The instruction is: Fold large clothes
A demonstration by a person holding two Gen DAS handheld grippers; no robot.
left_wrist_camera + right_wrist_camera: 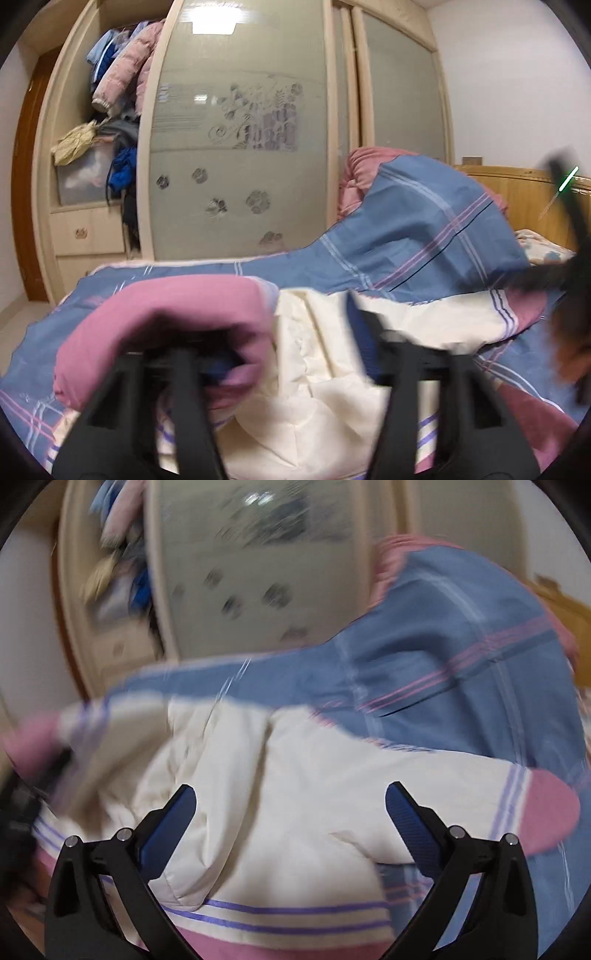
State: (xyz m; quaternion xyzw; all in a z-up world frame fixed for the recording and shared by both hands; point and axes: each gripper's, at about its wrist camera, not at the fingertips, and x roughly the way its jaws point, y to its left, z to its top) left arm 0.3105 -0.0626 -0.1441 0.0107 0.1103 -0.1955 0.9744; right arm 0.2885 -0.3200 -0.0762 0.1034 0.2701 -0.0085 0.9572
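Quilt mound [424,221] blocks ahead-right; wardrobe [240,129] close behind bed.
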